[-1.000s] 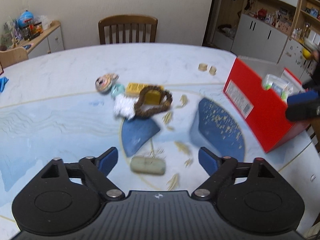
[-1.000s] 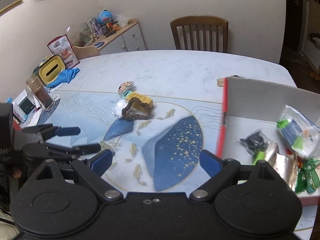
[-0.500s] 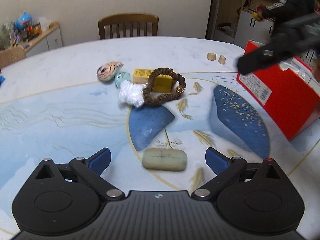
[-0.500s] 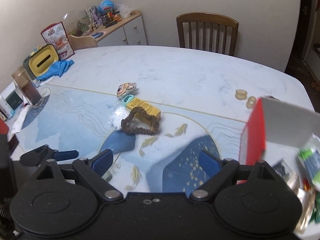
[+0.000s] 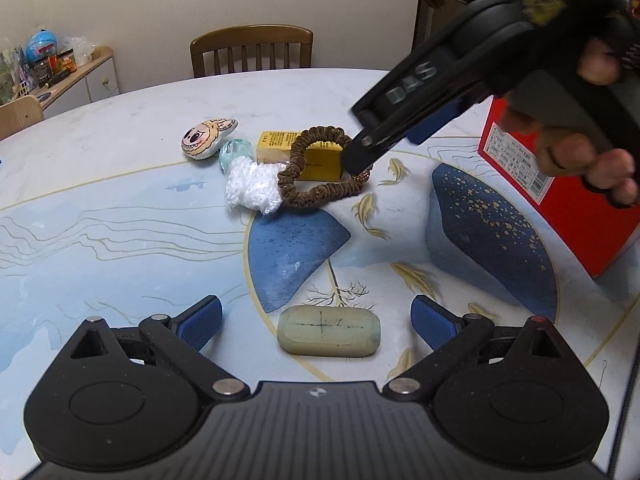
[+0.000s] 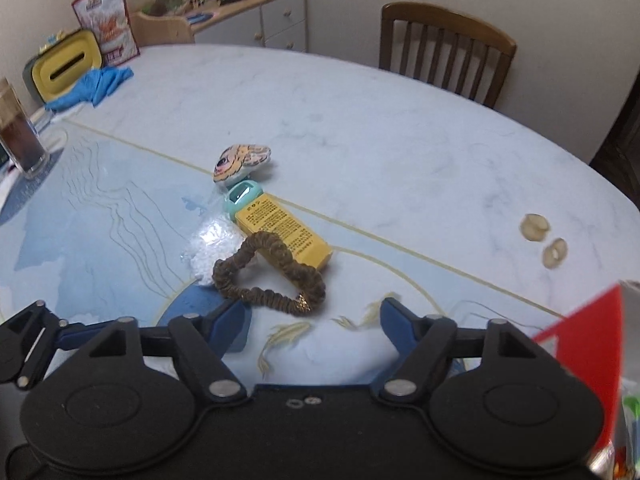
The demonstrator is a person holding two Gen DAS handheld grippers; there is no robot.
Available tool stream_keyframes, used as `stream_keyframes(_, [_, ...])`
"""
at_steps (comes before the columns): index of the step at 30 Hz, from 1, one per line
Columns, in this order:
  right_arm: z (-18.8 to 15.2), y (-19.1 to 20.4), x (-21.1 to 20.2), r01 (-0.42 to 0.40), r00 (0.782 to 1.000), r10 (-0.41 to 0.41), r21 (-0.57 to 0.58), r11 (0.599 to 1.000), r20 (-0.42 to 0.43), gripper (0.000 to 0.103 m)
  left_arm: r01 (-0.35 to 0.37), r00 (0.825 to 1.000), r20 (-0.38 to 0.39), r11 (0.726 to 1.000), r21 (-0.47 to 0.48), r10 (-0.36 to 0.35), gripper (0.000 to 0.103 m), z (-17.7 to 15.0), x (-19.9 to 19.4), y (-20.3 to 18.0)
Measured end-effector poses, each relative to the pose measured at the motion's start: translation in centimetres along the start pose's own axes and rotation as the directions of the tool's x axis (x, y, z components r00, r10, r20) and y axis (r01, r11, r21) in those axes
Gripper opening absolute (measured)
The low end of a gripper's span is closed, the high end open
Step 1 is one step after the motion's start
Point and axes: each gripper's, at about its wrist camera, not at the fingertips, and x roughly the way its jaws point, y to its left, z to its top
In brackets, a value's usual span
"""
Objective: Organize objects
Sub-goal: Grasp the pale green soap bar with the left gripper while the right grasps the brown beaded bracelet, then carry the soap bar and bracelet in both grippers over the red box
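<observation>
Around the yellow box (image 6: 285, 234) in the middle of the table (image 6: 400, 140), the small things lay in one cluster. The brown scrunchie (image 6: 268, 276) leaned on the near end of this box, and its loop stretched across in front of the right gripper (image 6: 312, 322), just ahead of the fingertips and a little to their left. The right jaws had just been closing and stood half wide, with nothing between them; the scrunchie was not yet inside the gap. In the left wrist view the tip of this gripper (image 5: 356, 162) hung just at the right side of the loop, so I judged the right hand the nearer one for the scrunchie.

Well apart from the yellow box, on the near side, one greenish soap bar (image 5: 329, 336) lay with its long side across the left gripper (image 5: 316, 322). The left jaws stood wide on both sides of the bar and did not touch it.

Beside the yellow box I counted one white fluffy item (image 5: 252, 190), one small teal thing (image 6: 243, 196) and one painted pebble with a cartoon face (image 5: 206, 143). To the right of the box stood one red box (image 5: 560, 200), the likely place for the things, and two small beige rings (image 6: 544, 240) lay further back.
</observation>
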Motion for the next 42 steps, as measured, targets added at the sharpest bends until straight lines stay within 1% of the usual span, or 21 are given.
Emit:
stream_keyframes(4, [0.7,0.1,2.1,-0.019,0.999,0.02,0.008,1.0,-0.048,0.061,0.002,1.0,-0.007,1.0,0.0,-0.002,0.101,0.0,0.3,0.0])
stream_keyframes(7, [1.1,0.0,3.1,-0.03,0.997,0.031,0.019,0.999,-0.068,0.057,0.0,1.0,-0.004,1.0,0.0,0.0,0.1,0.0,0.4,0.0])
stream_keyframes(8, [1.2,0.0,3.3,-0.032,0.997,0.034,0.02,0.999,-0.073,0.055,0.0,1.0,-0.001,1.0,-0.001,0.0,0.098,0.0,0.3,0.0])
stream_keyframes(10, [1.5,-0.1,3.7,-0.034,0.996,0.036,0.021,0.999,-0.078,0.051,0.001,1.0,0.003,1.0,0.0,-0.001,0.093,0.1,0.3,0.0])
stream_keyframes(12, [1.7,-0.2,3.9,-0.041,0.996,0.043,0.027,0.999,-0.082,0.048,0.003,1.0,0.005,1.0,0.0,-0.003,0.082,0.2,0.1,0.0])
stream_keyframes(13, [1.8,-0.3,3.9,-0.044,0.995,0.046,0.031,0.999,-0.083,0.045,0.005,1.0,0.004,1.0,-0.002,-0.005,0.08,0.3,0.0,0.0])
stream_keyframes(15, [1.9,-0.3,4.0,-0.051,0.995,0.054,0.03,0.998,-0.085,0.042,0.003,1.0,0.0,1.0,-0.004,-0.003,0.07,0.3,-0.1,-0.1])
stream_keyframes(17, [2.0,-0.1,3.9,-0.054,0.995,0.056,0.026,0.998,-0.085,0.038,-0.007,1.0,-0.005,1.0,-0.002,0.007,0.065,0.4,-0.2,-0.1])
stream_keyframes(19, [1.9,0.0,3.8,-0.054,0.995,0.056,0.026,0.998,-0.086,0.034,0.0,1.0,-0.009,1.0,-0.006,0.0,0.059,0.4,-0.3,-0.1])
stream_keyframes(21, [1.8,0.1,3.6,-0.05,0.995,0.053,0.031,0.998,-0.086,0.029,0.004,1.0,-0.012,1.0,0.004,-0.004,0.051,0.4,-0.4,-0.3])
stream_keyframes(22, [1.8,0.1,3.5,-0.052,0.995,0.055,0.039,0.998,-0.083,0.025,0.009,1.0,-0.013,1.0,0.009,-0.009,0.05,0.4,-0.4,-0.4])
stream_keyframes(27, [1.2,0.1,2.7,-0.056,0.996,0.061,0.073,0.996,-0.071,0.016,0.014,1.0,-0.02,1.0,0.001,-0.013,0.05,0.4,-0.5,-0.4])
stream_keyframes(28, [1.1,0.1,2.5,-0.052,0.996,0.058,0.082,0.995,-0.067,0.013,0.014,1.0,-0.022,1.0,-0.002,-0.014,0.05,0.4,-0.5,-0.3])
stream_keyframes(32, [0.7,0.0,1.2,-0.066,0.997,0.071,0.132,0.989,-0.029,0.012,0.02,0.999,-0.03,1.0,-0.016,-0.021,0.05,0.4,-0.7,-0.2])
stream_keyframes(37, [0.4,0.3,-0.6,-0.074,0.997,0.075,0.145,0.987,0.003,0.012,0.026,0.999,-0.046,0.999,-0.041,-0.028,0.05,0.3,-1.2,0.3])
stream_keyframes(42, [0.0,0.2,-3.4,-0.111,0.993,0.105,0.172,0.979,0.044,0.012,0.043,0.998,-0.043,0.998,-0.048,-0.045,0.05,0.5,-2.6,0.5])
